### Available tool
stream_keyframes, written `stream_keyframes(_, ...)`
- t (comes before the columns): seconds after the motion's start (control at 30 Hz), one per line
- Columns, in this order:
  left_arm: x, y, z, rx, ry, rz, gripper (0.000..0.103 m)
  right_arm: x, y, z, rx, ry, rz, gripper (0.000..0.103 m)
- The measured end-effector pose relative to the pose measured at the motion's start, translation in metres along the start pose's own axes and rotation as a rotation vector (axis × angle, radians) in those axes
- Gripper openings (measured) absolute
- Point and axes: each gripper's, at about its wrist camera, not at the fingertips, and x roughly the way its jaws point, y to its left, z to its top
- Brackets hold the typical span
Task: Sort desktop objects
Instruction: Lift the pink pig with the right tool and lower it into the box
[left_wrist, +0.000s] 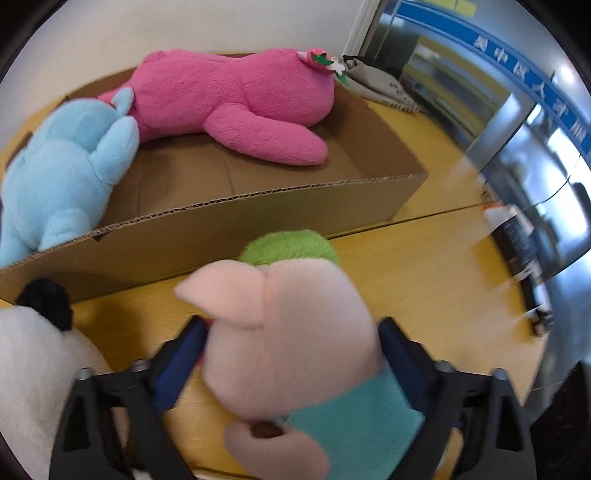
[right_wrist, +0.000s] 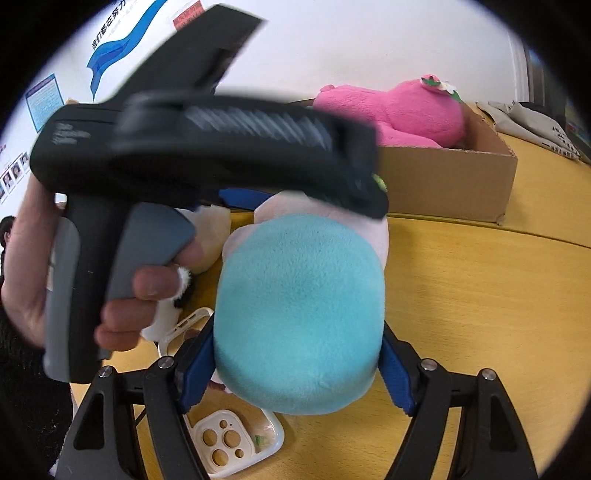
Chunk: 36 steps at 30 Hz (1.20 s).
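A pink pig plush (left_wrist: 288, 332) in teal clothes with a green tuft is held by both grippers just above the yellow table. My left gripper (left_wrist: 291, 347) is shut on its head. My right gripper (right_wrist: 295, 365) is shut on its teal body (right_wrist: 299, 314). The left gripper's black body (right_wrist: 207, 147) and the hand holding it cross the right wrist view. Ahead stands an open cardboard box (left_wrist: 229, 221) holding a magenta plush (left_wrist: 236, 107) and a light blue plush (left_wrist: 62, 173); the box (right_wrist: 447, 184) and magenta plush (right_wrist: 399, 110) also show in the right wrist view.
A white plush with a black ear (left_wrist: 40, 332) lies at the left. Two cream phone cases (right_wrist: 229, 439) lie on the table (right_wrist: 480, 295) under the right gripper. Grey fabric (left_wrist: 380, 85) lies behind the box. The table edge (left_wrist: 517, 314) and glass walls are at the right.
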Motion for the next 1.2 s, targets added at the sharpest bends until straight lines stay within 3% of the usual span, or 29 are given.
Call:
stream_keyframes(0.33,-0.012,-0.014,-0.007,0.0,-0.026,-0.016,0.073,-0.001,-0.008,-0.006,0.033,-0.042,0.052,0.079)
stream_keyframes(0.5,-0.051,-0.027,0.004,0.034,-0.141,-0.012,0.072,-0.025,-0.007,0.004,0.012,-0.144,0.073,0.078)
stream_keyframes(0.7,-0.122,-0.035,0.049,0.131,-0.326,0.081,0.072,-0.05,0.009,0.055,-0.091,-0.305,0.106,0.079)
stream_keyframes(0.87,-0.148,-0.012,0.122,0.138,-0.387,0.154,0.072,-0.04,0.01,0.132,-0.169,-0.386,0.142,0.079)
stream_keyframes(0.97,-0.138,0.009,0.16,0.121,-0.38,0.169,0.072,-0.022,-0.001,0.176,-0.187,-0.4,0.156,0.079)
stream_keyframes(1.07,-0.102,0.038,0.189,0.079,-0.332,0.184,0.072,0.016,-0.017,0.204,-0.164,-0.357,0.167,0.079)
stream_keyframes(1.2,-0.036,0.074,0.2,0.031,-0.225,0.19,0.072,0.077,-0.034,0.213,-0.107,-0.26,0.154,0.079)
